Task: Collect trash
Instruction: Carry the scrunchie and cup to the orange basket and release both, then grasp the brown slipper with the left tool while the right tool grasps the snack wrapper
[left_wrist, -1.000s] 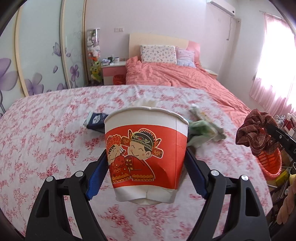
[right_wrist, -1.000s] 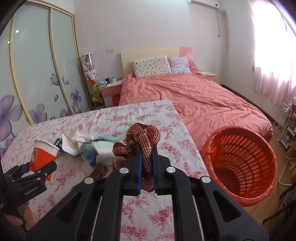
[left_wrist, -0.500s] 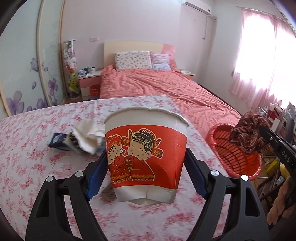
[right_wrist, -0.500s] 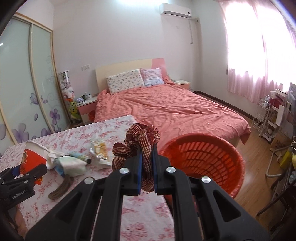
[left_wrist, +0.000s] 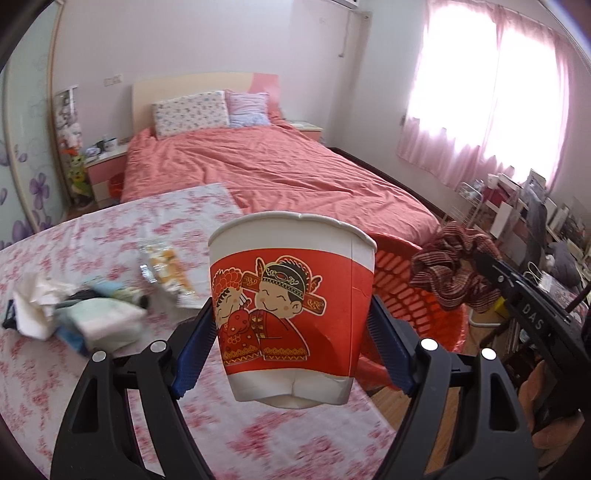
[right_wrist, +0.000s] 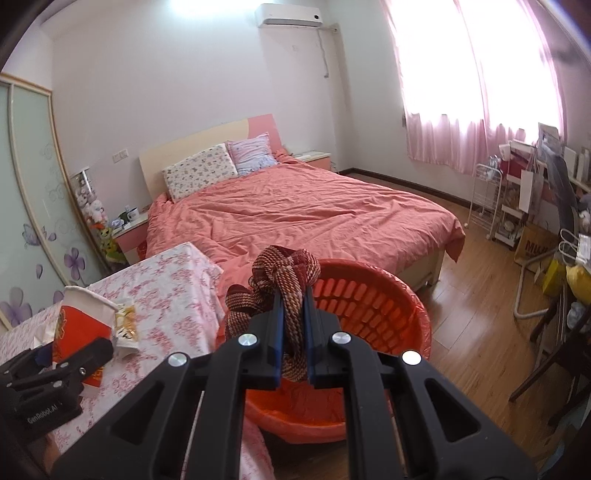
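The left gripper (left_wrist: 291, 332) holds a paper cup (left_wrist: 291, 310) upright between its blue pads, which press on the cup's two sides near the base; the cup's mouth faces up and its inside cannot be seen. The right gripper (right_wrist: 293, 334) is clamped nearly closed on a dark red woven scrunchie (right_wrist: 284, 273), most of which bulges beyond and above the fingertips. Directly ahead of and below the right fingers stands an orange trash basket (right_wrist: 373, 295) on the wooden floor (right_wrist: 476, 325), its slotted wall and part of its bottom visible with nothing plain to see inside it. To the left of the right fingers the edge of the floral tablecloth (right_wrist: 170, 280) runs just beside the basket. Left of the cup, on the cloth, lie a snack wrapper (left_wrist: 166, 269) and a heap of crumpled tissue and packets (left_wrist: 74, 314). Beyond the basket is the pink bed (right_wrist: 295, 214), with open floor off to the right.
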